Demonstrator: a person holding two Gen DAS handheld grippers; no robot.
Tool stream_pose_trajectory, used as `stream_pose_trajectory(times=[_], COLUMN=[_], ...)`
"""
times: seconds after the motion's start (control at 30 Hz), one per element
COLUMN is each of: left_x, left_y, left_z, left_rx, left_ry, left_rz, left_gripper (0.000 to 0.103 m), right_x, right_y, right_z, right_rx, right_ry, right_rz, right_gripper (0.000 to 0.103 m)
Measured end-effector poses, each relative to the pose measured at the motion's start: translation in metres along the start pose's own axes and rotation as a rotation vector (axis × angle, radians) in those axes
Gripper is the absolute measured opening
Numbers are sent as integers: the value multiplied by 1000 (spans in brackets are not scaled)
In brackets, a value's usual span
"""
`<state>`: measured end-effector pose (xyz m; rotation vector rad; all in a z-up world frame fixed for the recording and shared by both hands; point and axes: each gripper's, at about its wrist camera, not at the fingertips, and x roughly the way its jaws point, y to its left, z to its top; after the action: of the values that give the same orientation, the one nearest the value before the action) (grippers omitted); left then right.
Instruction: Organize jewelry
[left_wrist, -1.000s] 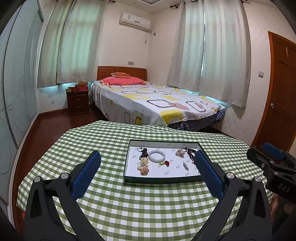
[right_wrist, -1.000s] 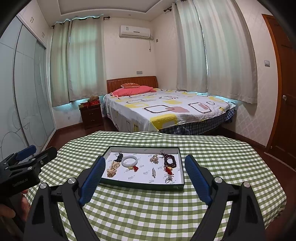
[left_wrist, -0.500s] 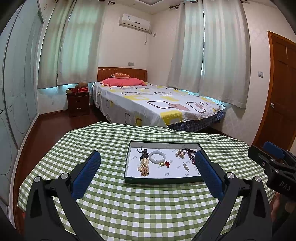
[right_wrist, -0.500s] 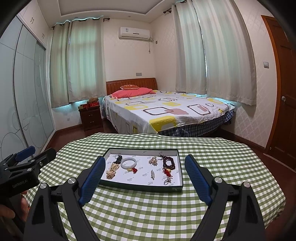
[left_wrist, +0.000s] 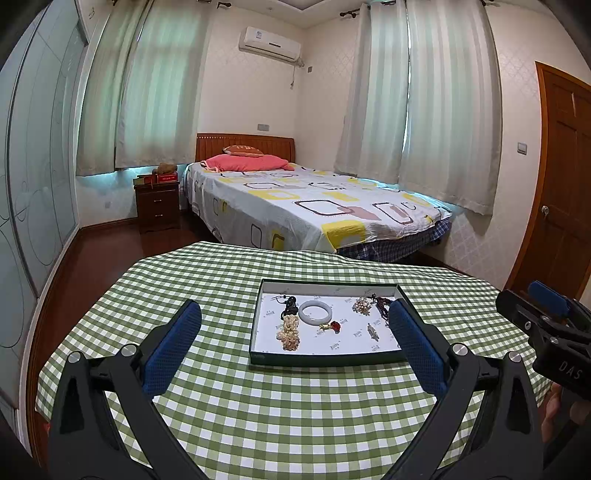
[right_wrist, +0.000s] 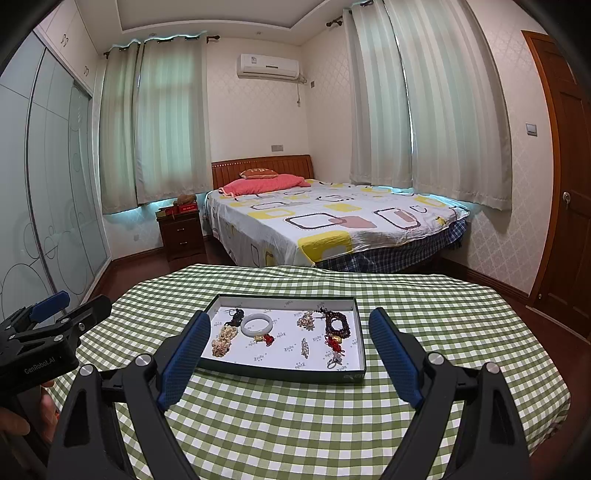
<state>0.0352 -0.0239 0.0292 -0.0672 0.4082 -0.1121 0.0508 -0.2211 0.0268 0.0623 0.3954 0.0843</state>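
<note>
Both my grippers, left (left_wrist: 295, 347) and right (right_wrist: 290, 354), spread wide, empty. View drifts back slightly since earlier. Jewelry tray (right_wrist: 280, 373) frame centre, pieces inside; early or finished, cannot tell.

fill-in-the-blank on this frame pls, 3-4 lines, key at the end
1. The jewelry lies in a shallow tray on a green-and-white ____ tablecloth.
2. Both the left gripper and the right gripper have their jaws ____.
3. The white bangle lies in the tray's ____ half.

Missing words: checked; open; left
</note>
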Motion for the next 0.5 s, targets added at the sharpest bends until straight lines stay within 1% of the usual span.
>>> stream_pose_trajectory(times=[0.5], left_x=[0], left_y=[3], left_z=[0], left_rx=[-2], left_ry=[-6], left_rz=[12], left_gripper=[99], right_x=[0], right_y=[0], right_z=[0], right_rx=[0], right_ry=[-2], right_rz=[-1], right_gripper=[85])
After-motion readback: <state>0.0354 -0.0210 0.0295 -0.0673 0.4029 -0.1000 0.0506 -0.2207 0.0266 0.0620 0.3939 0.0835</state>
